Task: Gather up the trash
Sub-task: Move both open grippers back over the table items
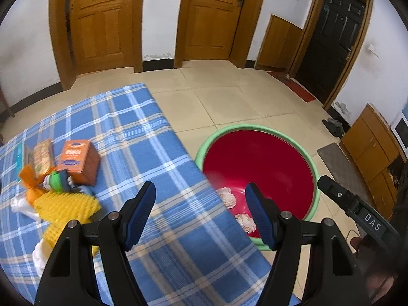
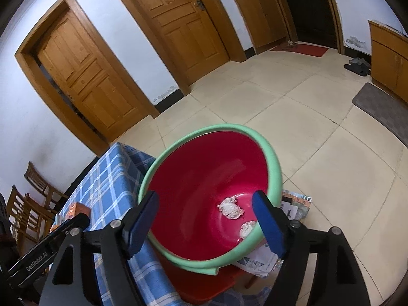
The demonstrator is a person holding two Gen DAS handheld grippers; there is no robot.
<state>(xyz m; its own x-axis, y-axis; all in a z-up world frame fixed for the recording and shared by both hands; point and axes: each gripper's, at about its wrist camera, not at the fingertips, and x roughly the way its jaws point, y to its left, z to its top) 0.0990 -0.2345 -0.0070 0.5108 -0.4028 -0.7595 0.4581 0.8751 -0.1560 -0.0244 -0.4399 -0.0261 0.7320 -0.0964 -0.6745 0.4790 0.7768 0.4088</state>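
Two crumpled white paper wads (image 1: 226,196) (image 1: 245,222) lie inside the red plastic basin with a green rim (image 1: 315,168), just beside the blue plaid-covered table (image 1: 142,137). Left gripper (image 1: 201,213) hangs over the table edge, jaws wide, empty. Right gripper (image 2: 205,223) hovers above the basin, likewise wide and empty.

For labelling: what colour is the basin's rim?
Mint green, around a red inside; basin rim shows best in the right wrist view.

The round plastic basin (image 2: 204,178) is deep red inside with a mint-green rim, holding two crumpled whitish paper wads (image 2: 230,207). The checked table cloth (image 1: 142,137) is blue, crossed with white and pale tan lines. On it lie an orange cardboard box (image 1: 79,160), a bright yellow ridged foam piece (image 1: 66,206) and, blurred, what may be a green-and-white striped wrapper (image 1: 54,179).
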